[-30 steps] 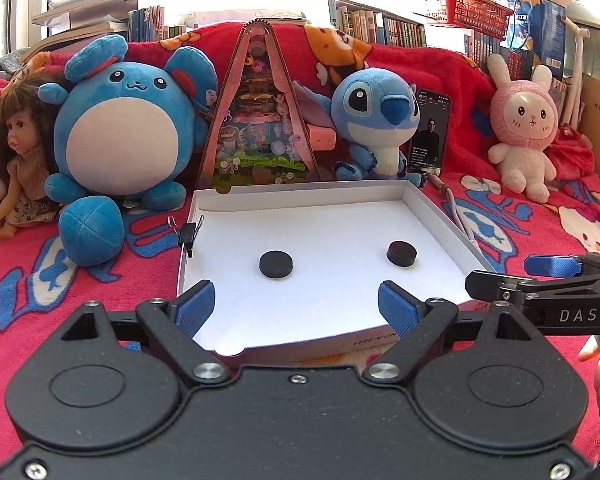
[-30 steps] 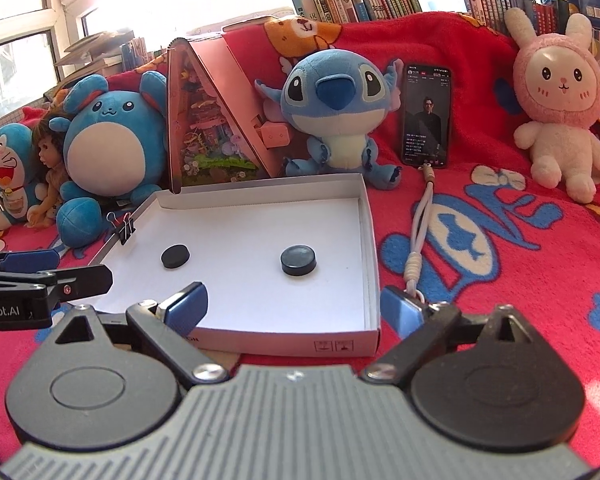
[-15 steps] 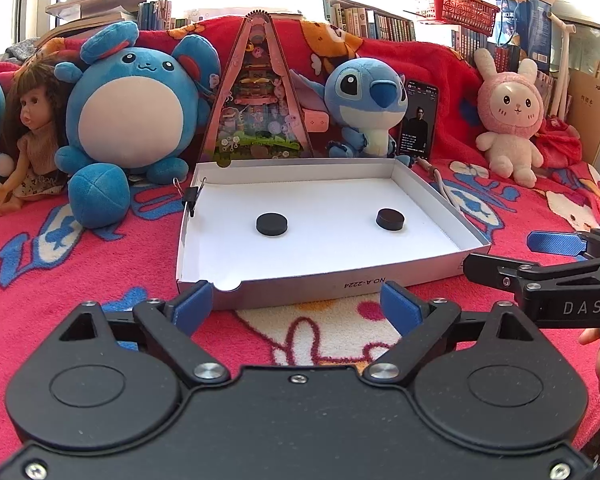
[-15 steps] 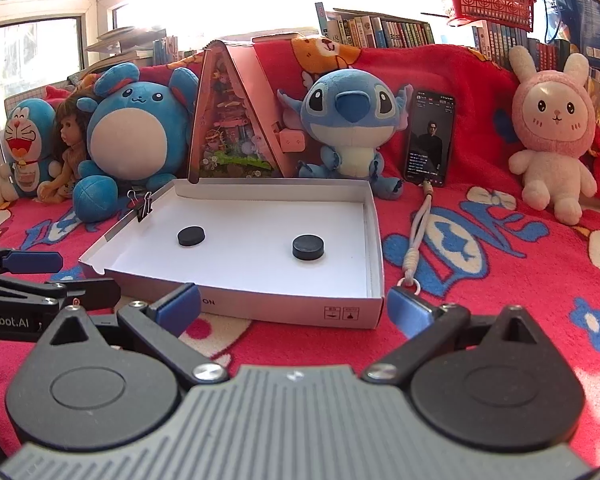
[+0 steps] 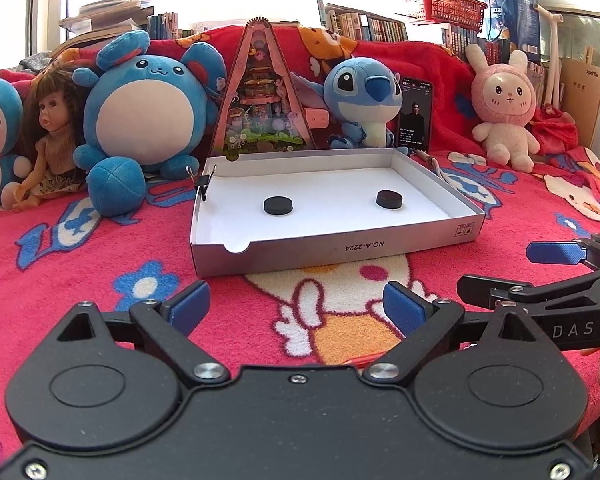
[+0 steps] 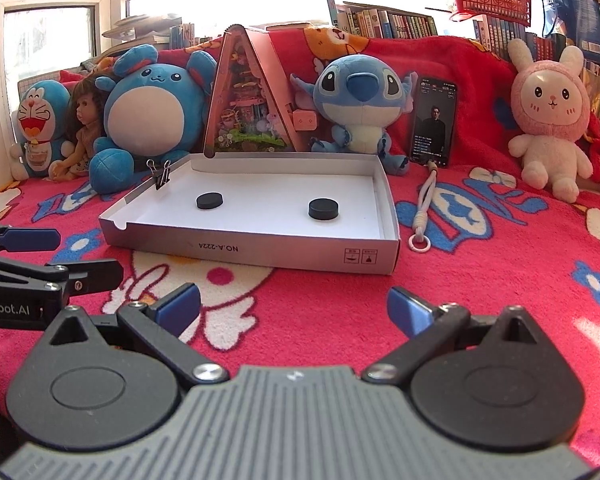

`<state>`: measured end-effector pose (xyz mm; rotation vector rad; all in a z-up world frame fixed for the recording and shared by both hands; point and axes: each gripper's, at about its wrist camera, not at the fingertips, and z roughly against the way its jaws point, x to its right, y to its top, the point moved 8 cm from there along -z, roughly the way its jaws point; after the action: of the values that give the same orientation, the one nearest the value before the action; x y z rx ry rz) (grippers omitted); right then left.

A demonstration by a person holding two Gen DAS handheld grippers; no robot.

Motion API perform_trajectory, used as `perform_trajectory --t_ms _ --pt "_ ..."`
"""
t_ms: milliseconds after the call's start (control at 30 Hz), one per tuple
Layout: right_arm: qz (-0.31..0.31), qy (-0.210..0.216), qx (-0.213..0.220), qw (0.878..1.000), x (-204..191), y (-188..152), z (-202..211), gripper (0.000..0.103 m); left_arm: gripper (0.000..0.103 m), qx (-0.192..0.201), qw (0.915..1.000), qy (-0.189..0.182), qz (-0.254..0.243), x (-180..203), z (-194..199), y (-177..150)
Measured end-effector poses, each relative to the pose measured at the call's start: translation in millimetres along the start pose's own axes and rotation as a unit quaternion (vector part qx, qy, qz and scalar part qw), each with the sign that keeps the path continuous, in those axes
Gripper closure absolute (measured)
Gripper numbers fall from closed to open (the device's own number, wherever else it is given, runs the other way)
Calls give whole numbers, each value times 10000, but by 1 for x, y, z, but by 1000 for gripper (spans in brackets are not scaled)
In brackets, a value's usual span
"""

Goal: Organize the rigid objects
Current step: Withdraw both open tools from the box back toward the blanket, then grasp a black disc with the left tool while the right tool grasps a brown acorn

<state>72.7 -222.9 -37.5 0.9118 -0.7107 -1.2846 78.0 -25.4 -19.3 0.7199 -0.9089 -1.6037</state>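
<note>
Two black discs (image 5: 277,205) (image 5: 389,199) lie well apart inside the white tray (image 5: 332,246), which sits on the red blanket (image 5: 80,264), likely a bed. Both the left tongs (image 5: 296,306) and right tongs (image 6: 294,310) hover short of the tray, spread wide and empty, probably withdrawn since nothing seems left to sort.

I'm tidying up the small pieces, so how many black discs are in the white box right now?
2. One black disc lies left of centre in the white box; the other black disc lies toward its right side. Nothing seems hidden.
</note>
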Motion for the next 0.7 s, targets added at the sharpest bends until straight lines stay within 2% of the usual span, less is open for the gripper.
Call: perform_trajectory --t_ms 167,500,700 --pt "151 120 -69 9998 -11 -16 3 0 10 -131 9998 127 26 -3 1 -19" --pt "318 191 -124 9992 -19 -29 12 0 12 -34 9993 335 -163 -5 18 -32" --pt "462 372 -106 9982 -28 -35 19 4 24 -193 9994 251 -137 -3 22 -42"
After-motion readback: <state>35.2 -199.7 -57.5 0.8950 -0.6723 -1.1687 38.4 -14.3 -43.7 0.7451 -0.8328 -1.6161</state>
